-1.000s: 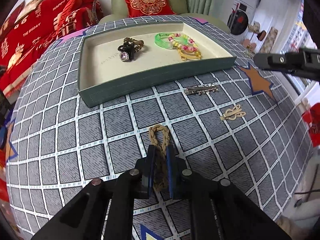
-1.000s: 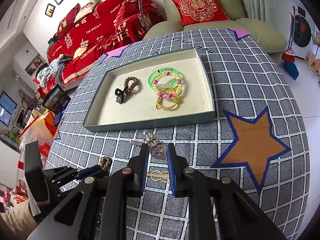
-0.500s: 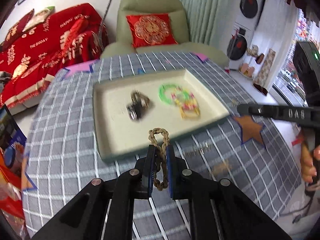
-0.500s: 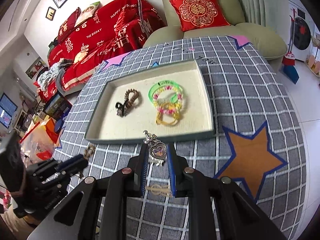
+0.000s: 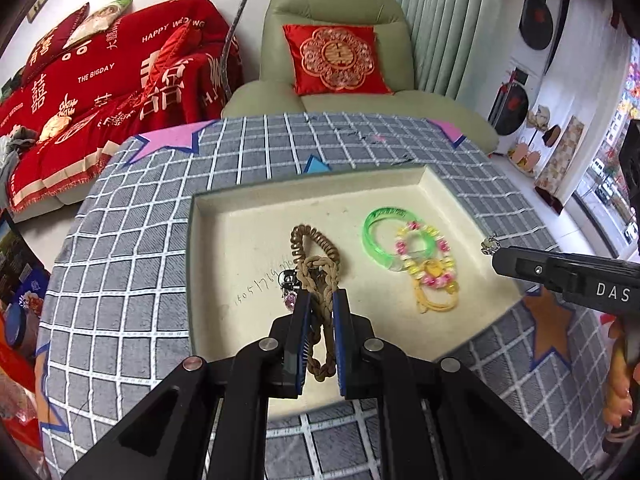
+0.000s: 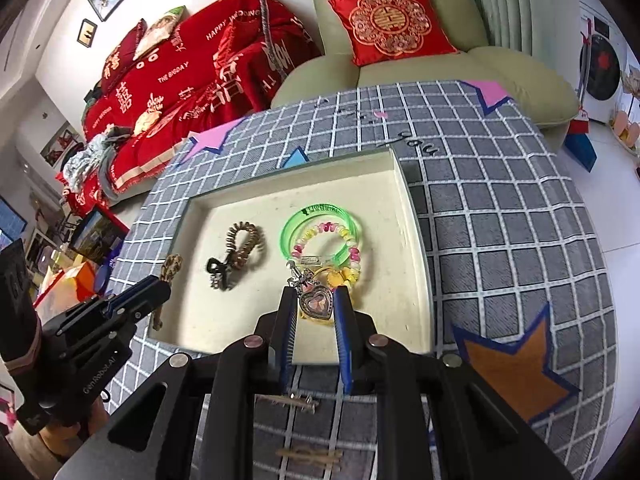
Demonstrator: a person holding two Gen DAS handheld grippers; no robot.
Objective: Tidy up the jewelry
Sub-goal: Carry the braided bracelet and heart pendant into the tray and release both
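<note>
My left gripper [image 5: 321, 298] is shut on a braided brown cord bracelet [image 5: 308, 276] and hangs over the middle of the cream tray [image 5: 248, 248]. My right gripper [image 6: 316, 292] is shut on a heart pendant [image 6: 317, 304], held above the tray's right half. In the tray lie a coiled brown hair tie [image 5: 316, 236], a black clip [image 6: 216, 266], a green bangle [image 5: 374, 236], a pink and yellow bead bracelet [image 5: 424, 240] and a yellow tie [image 5: 434, 302]. Each gripper shows in the other's view: the left gripper [image 6: 160, 284] and the right gripper [image 5: 496, 256].
The tray's rim [image 6: 416, 240] rests on a grey checked tablecloth [image 6: 500, 240]. Two hair clips [image 6: 286, 400] [image 6: 310, 456] lie on the cloth below my right gripper. A green armchair [image 5: 340, 8] and a red sofa [image 5: 100, 80] stand beyond the table's far edge.
Both grippers have moved forward from over the cloth to over the tray, still shut on their pieces. The left one also rose, lifting the braided bracelet off the cloth.
</note>
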